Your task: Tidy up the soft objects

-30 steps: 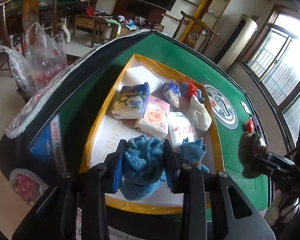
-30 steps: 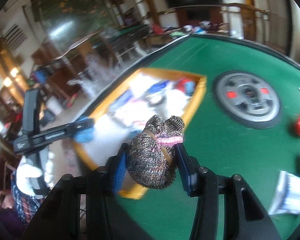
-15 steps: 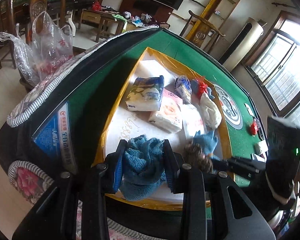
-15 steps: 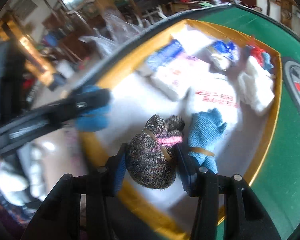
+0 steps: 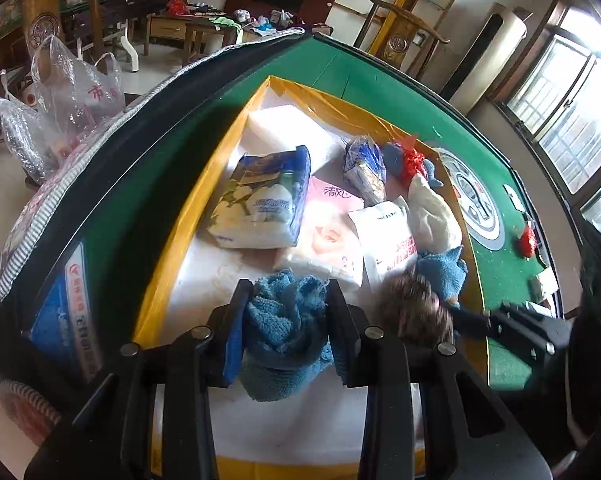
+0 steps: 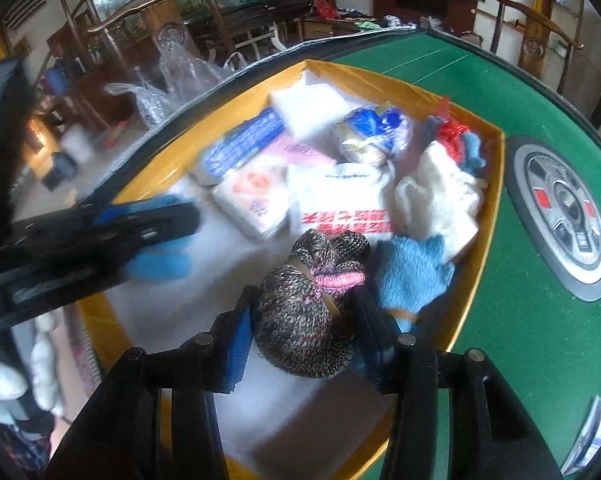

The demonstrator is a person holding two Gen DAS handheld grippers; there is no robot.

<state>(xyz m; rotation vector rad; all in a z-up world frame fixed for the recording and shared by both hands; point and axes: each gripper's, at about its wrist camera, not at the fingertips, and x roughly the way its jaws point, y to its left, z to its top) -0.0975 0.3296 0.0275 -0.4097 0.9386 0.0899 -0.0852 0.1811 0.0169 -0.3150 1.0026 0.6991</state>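
Now that both bundles are carried over the yellow-rimmed tray (image 6: pixel 496 184), the left hand-held gripper (image 5: pixel 286 320), its jaws just eased wider, is still clamped on the blue cloth (image 5: pixel 288 332) at lower centre, and the right hand-held gripper (image 6: pixel 304 332) is still clamped on the brown knitted bundle (image 6: pixel 304 320), so release is judged next.

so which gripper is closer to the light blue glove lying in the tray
Right. The right gripper, shut on a brown knit bundle, is just beside the light blue glove; the left gripper, holding a blue cloth, is farther off.

A blue knit bundle (image 5: pixel 284 332) sits at six o'clock in the yellow-walled tray (image 5: pixel 188 216); a speckled brown-grey roll (image 6: pixel 304 316) lies at its four o'clock.
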